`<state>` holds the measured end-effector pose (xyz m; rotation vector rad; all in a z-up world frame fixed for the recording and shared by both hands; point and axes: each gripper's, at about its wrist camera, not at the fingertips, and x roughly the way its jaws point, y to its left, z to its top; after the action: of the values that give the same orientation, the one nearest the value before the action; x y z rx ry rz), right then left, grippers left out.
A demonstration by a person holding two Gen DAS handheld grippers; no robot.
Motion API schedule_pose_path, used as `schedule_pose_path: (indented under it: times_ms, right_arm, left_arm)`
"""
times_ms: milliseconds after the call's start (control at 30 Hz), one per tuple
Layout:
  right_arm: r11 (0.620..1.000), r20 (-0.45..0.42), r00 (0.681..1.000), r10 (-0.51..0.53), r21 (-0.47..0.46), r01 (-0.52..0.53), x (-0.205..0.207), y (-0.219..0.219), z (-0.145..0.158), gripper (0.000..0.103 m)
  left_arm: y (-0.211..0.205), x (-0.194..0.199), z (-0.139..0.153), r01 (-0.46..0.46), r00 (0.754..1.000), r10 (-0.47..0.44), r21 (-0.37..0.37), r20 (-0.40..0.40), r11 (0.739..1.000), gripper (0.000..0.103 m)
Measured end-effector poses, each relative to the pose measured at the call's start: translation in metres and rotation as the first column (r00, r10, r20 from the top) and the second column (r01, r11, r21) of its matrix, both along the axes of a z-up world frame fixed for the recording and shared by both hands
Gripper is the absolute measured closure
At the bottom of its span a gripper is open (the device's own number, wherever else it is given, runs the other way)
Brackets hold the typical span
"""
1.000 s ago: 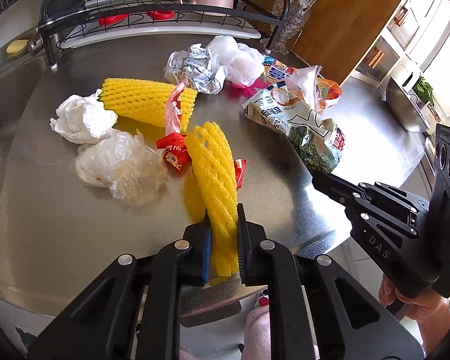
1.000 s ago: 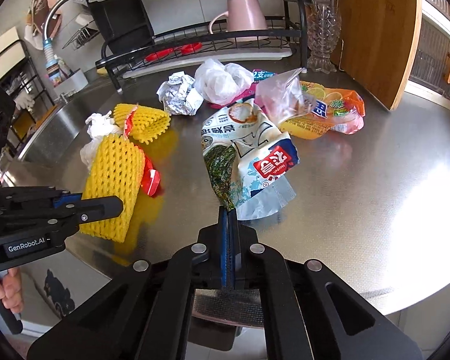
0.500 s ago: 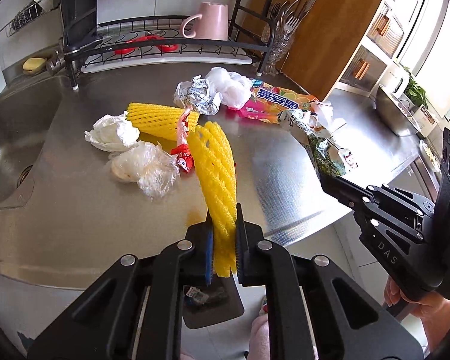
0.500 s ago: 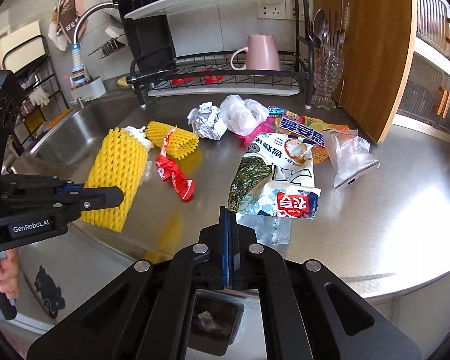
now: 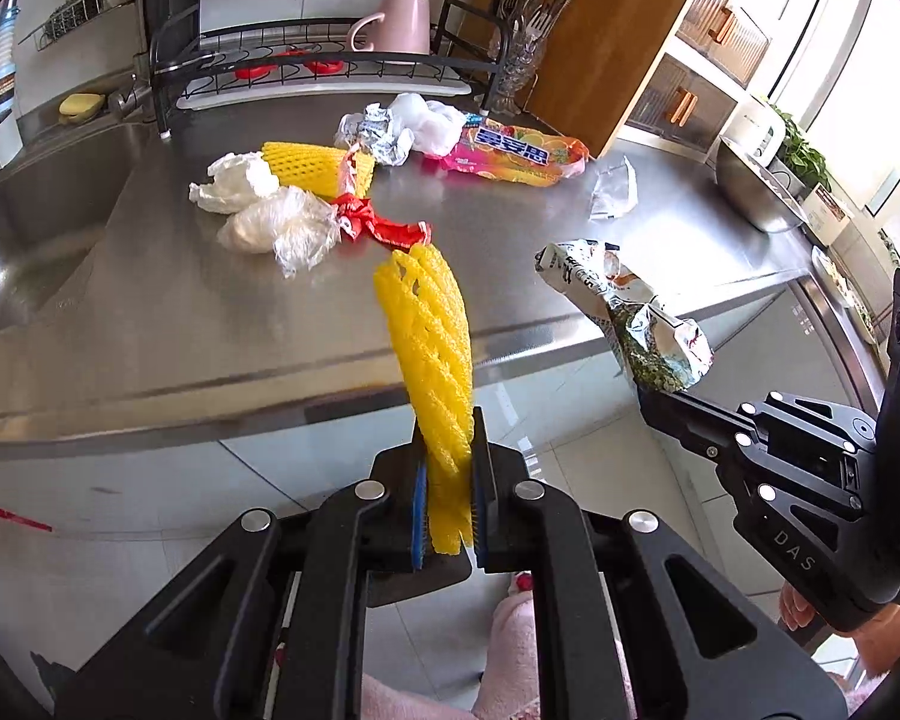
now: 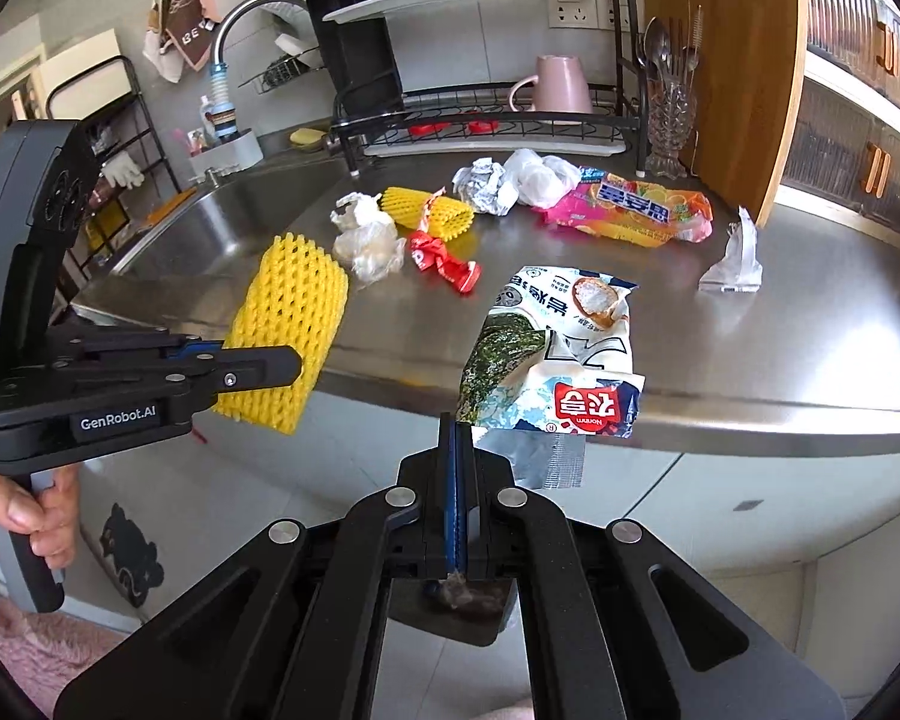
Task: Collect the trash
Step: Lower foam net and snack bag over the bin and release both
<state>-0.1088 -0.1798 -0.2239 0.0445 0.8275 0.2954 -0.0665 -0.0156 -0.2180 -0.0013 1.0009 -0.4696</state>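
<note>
1. The yellow foam fruit net sleeve is clamped between the pads of the left tool, jaws narrowed right down on it. A second ago its far end lay on the stainless steel bench next to the red twisted wrapper; now it's lifted clear and hangs out past the bench edge.
2. Same story on the right: the printed blue-and-white seaweed snack bag is pinched by its bottom corner in the right tool, jaws fully closed on the film. It's been dragged off the pile and is now off the bench too.
3. Probably both pieces are on the way to a bin. A dark container with some scraps shows below the tools at 6 o'clock in the right view, likely the drop spot.
4. Left behind around 12 o'clock: the second yellow foam net, crumpled foil ball, white plastic wads and orange-pink snack packet. So plenty of trips are left.
</note>
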Motion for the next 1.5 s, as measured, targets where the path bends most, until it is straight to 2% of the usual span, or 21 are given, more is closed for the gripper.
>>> schedule_pose_path:
  times_ms: [200,367,533,767,1000,1200,1333,1500]
  right_arm:
    - [0.998,-0.089,0.995,0.046,0.034,-0.044,-0.032,0.012,-0.012,0.102]
    - [0.996,-0.194,0.978,0.078,0.052,-0.069,-0.042,0.020,-0.035,0.102]
    - [0.995,-0.306,0.947,0.099,0.059,-0.085,-0.034,0.027,-0.078,0.102]
    - [0.996,-0.441,0.893,0.086,0.069,-0.062,-0.004,0.032,-0.153,0.102]
    - [0.996,-0.515,0.854,0.080,0.071,-0.050,0.009,0.046,-0.227,0.102]
    - [0.998,-0.565,0.823,0.051,0.060,-0.020,0.016,0.050,-0.283,0.102]
    - [0.998,-0.579,0.814,0.050,0.052,-0.024,0.016,0.051,-0.308,0.102]
    - [0.998,-0.593,0.804,0.041,0.057,-0.008,0.020,0.046,-0.326,0.101]
  left_arm:
    - [0.007,-0.028,-0.019,0.010,0.998,-0.009,0.012,-0.066,1.000,0.093]
    - [0.014,-0.032,-0.051,-0.005,0.988,0.007,0.015,-0.156,1.000,0.093]
    - [0.014,-0.023,-0.096,-0.009,0.970,0.012,0.012,-0.243,1.000,0.093]
    - [0.009,0.000,-0.159,0.001,0.947,0.013,0.045,-0.320,0.999,0.093]
    - [0.010,0.019,-0.231,-0.028,0.900,0.039,0.032,-0.433,0.999,0.093]
    - [0.008,0.034,-0.277,-0.020,0.877,0.038,0.044,-0.479,0.999,0.093]
    - [0.004,0.038,-0.302,-0.003,0.866,0.030,0.054,-0.500,0.999,0.093]
    - [0.002,0.036,-0.323,0.018,0.847,0.018,0.062,-0.532,0.998,0.093]
